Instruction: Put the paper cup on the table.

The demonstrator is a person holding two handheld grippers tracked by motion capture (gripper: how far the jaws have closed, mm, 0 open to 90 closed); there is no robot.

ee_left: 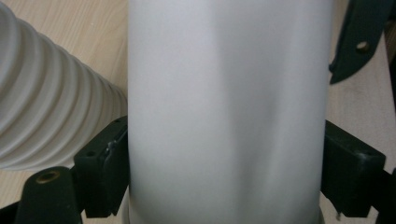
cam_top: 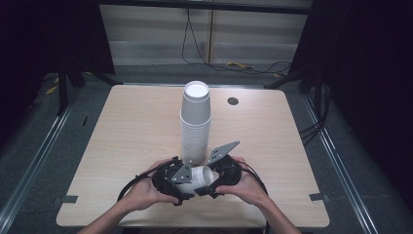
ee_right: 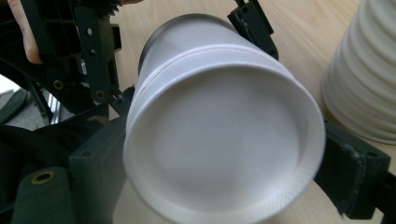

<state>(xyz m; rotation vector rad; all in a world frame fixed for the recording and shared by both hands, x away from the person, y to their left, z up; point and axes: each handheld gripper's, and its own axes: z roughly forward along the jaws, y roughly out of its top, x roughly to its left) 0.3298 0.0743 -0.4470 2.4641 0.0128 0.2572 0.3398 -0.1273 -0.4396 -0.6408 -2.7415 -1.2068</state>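
Lying sideways just in front of the tall stack of white paper cups [cam_top: 195, 122], the white paper cup [cam_top: 198, 175] spans both tools: left gripper [cam_top: 171, 181] clamps its body, right gripper [cam_top: 221, 176] clamps its base end, axis running hand to hand above the counter [cam_top: 131, 126].

Looks like we're in a lab recording setup: bare table [cam_top: 126, 126], black curtains [cam_top: 44, 39], floor rails [cam_top: 34, 161], loose cables [cam_top: 195, 44].
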